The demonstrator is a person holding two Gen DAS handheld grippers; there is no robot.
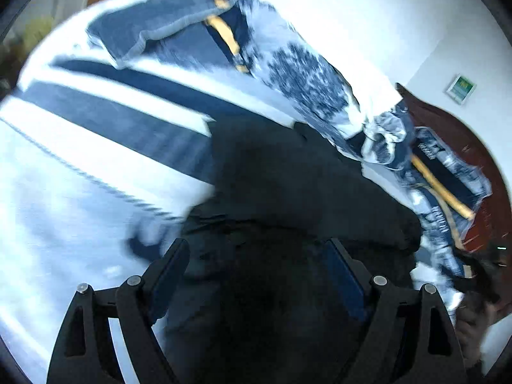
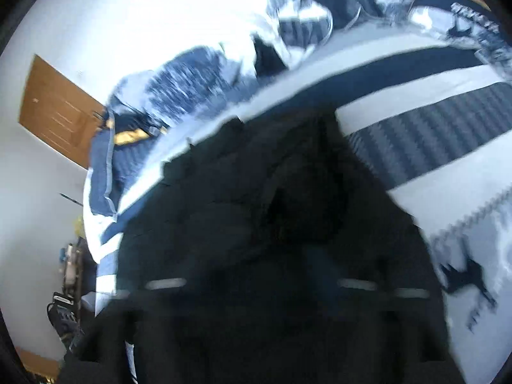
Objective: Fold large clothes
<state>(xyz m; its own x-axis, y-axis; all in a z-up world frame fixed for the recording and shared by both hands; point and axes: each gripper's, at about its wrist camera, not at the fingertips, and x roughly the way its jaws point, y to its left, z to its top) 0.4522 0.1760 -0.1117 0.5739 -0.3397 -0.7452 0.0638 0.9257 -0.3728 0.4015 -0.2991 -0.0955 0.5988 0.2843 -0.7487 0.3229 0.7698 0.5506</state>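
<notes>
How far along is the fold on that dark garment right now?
Done: the black garment lies bunched on the striped bedspread; no finished fold shows. In hand: nothing. The left gripper stands open over the cloth; the right gripper is blurred but appears open, gripping nothing. Left: grasping edges, spreading it flat, and making the folds.

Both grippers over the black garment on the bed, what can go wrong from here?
1. The black garment lies bunched, so the open left gripper may pinch several layers at once.
2. Black fabric against black fingers and motion blur hide the edges; a grab may miss the hem.
3. The patterned quilt sits crumpled close behind and could snag in a fold.
</notes>
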